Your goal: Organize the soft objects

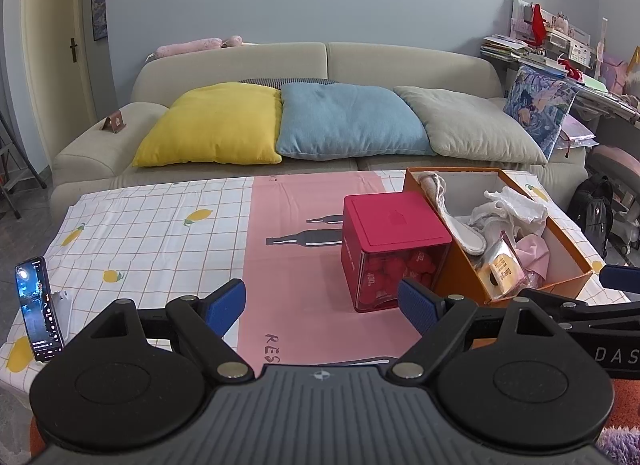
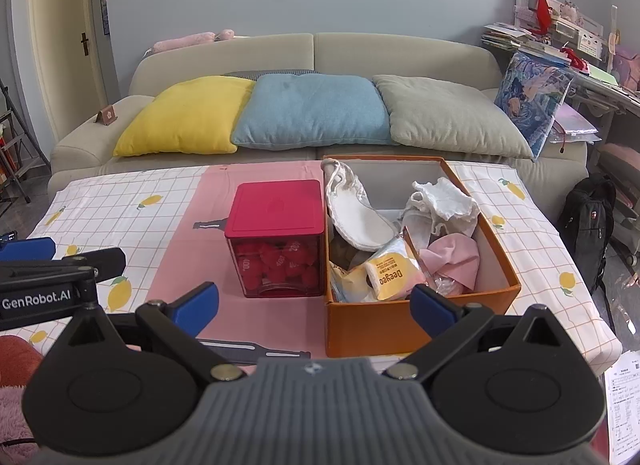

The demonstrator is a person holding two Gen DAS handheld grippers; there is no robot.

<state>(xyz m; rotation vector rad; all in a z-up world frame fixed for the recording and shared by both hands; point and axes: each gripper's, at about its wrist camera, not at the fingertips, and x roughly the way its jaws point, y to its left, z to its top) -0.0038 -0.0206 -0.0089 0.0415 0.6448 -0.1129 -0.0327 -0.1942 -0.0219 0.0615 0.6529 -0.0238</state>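
With both your left gripper (image 1: 322, 307) and right gripper (image 2: 314, 305) wide open and empty, reaching carelessly toward the orange box (image 2: 400, 325) at one o'clock could topple the red-lidded container (image 2: 276, 239).

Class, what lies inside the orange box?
Orange box: white cloth shoe, crumpled white fabric, pink cloth, yellow packet. Whatever is beneath them is hidden.

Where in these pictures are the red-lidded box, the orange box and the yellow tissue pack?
red-lidded box (image 2: 276, 207): right wrist view, middle of its red lid.
orange box (image 2: 372, 325): right wrist view, its near outer wall.
yellow tissue pack (image 2: 390, 275): right wrist view, its printed yellow face, inside the orange box.
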